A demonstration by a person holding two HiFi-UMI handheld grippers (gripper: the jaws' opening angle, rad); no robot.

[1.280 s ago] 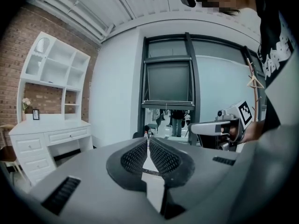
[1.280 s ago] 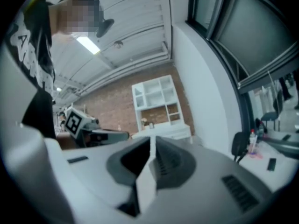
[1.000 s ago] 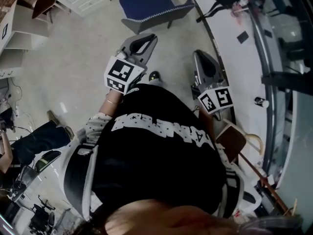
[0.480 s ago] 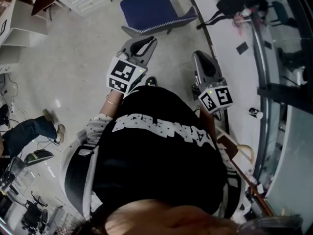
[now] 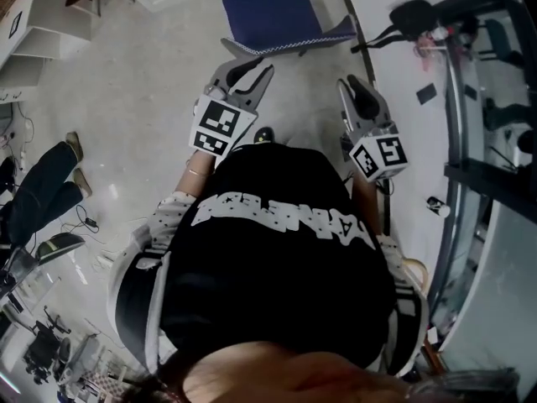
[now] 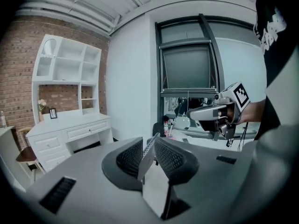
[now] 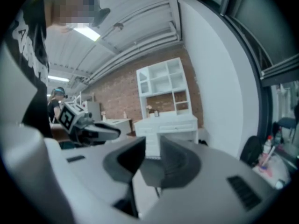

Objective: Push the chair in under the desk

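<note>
The blue chair (image 5: pixel 273 11) stands on the grey floor (image 5: pixel 143 82) at the top of the head view; its right corner is just beside the dark curved edge of the white desk (image 5: pixel 394 116), and most of its seat is out in the open, not under the desk; its back edge, with a little checked trim, faces the person. The left gripper (image 5: pixel 249 67) points at that back edge from very near; its jaws have just been opening and now stand apart; in the left gripper view the trimmed edge of the chair shows in the gap, and the pads do not squeeze it. The right gripper (image 5: pixel 354 86) is near the desk's edge; its jaws have just been opening too and stand apart; a grey bit of the chair shows low in the gap, not pinched. Further off, a white cupboard with shelves (image 6: pixel 70 125) stands by a brick wall (image 6: pixel 16 69); another person's legs (image 5: pixel 46 183) are at the far left.
</note>
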